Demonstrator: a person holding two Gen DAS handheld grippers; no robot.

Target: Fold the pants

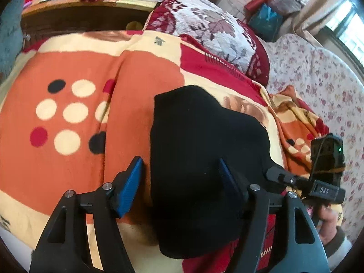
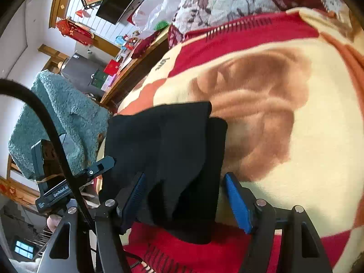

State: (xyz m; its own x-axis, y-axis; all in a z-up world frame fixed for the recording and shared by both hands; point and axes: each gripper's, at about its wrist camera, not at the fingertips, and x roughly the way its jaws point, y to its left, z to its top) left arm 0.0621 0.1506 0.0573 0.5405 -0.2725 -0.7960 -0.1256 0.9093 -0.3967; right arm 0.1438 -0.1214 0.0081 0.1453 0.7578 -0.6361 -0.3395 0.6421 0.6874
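Note:
The black pants (image 1: 200,150) lie folded into a compact bundle on the patterned blanket (image 1: 75,118). My left gripper (image 1: 179,182) is open, its blue pads on either side of the bundle's near left part, not pinching it. In the right wrist view the pants (image 2: 173,150) show as layered folds, and my right gripper (image 2: 184,195) is open around their near edge. The other gripper's body shows at the right edge of the left wrist view (image 1: 327,173) and at the left of the right wrist view (image 2: 56,182).
A floral red and white quilt (image 1: 211,31) is piled behind the blanket. A flowered sheet (image 1: 318,86) covers the bed to the right. A wooden headboard shelf (image 1: 86,4) holds bags and clutter. A teal fuzzy cloth (image 2: 61,122) hangs at left.

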